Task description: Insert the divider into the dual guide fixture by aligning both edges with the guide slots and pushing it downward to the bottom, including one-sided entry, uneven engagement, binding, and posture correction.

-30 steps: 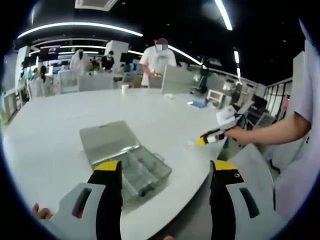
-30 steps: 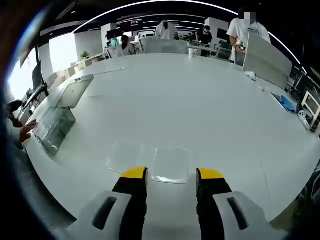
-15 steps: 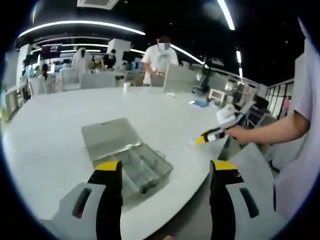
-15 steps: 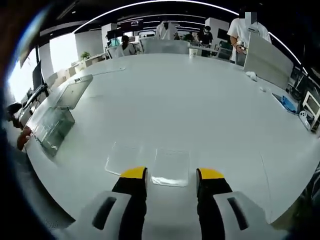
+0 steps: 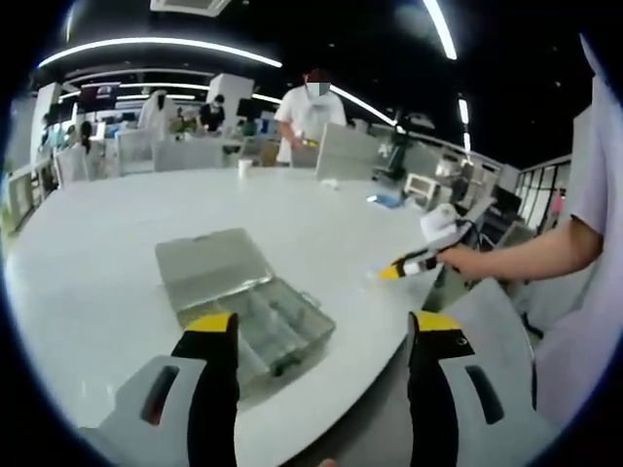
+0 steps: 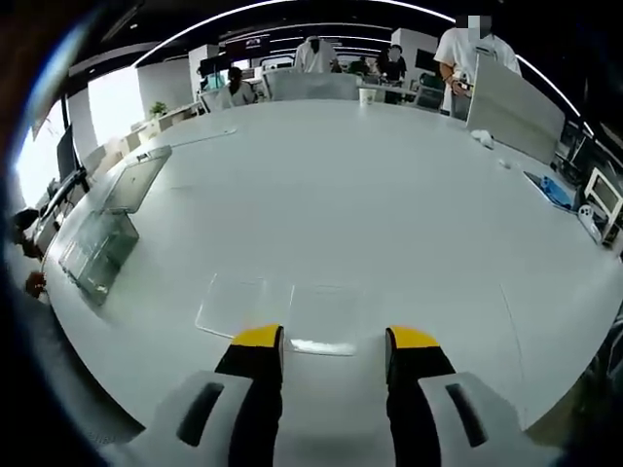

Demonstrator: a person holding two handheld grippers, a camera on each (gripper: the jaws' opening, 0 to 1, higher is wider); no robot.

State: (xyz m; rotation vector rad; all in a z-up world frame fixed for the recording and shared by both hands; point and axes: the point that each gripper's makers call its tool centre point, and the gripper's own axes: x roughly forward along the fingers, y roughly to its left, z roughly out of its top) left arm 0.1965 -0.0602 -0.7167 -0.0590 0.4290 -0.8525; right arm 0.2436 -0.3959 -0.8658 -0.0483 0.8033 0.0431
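Note:
In the left gripper view an open clear compartment box (image 5: 255, 311) with its lid laid back lies on the white table (image 5: 117, 253), just beyond my left gripper (image 5: 323, 336), which is open and holds nothing. My right gripper (image 5: 414, 263) shows at the right of that view, held by a hand over the table's edge. In the right gripper view two flat clear dividers (image 6: 326, 317) (image 6: 232, 305) lie side by side on the table, directly ahead of my right gripper (image 6: 326, 342). Its jaws stand open, apart from the dividers. The compartment box (image 6: 102, 243) sits far left.
The large white table (image 6: 389, 195) stretches away with much free surface. People stand and sit at its far side, near a grey partition (image 6: 511, 107) and a cup (image 6: 367, 95). A person's arm (image 5: 526, 255) and body are at the right of the left gripper view.
The right gripper view has crept slightly closer to the dividers. A hand near the box at the far left has drawn back. The left gripper view hardly shifts.

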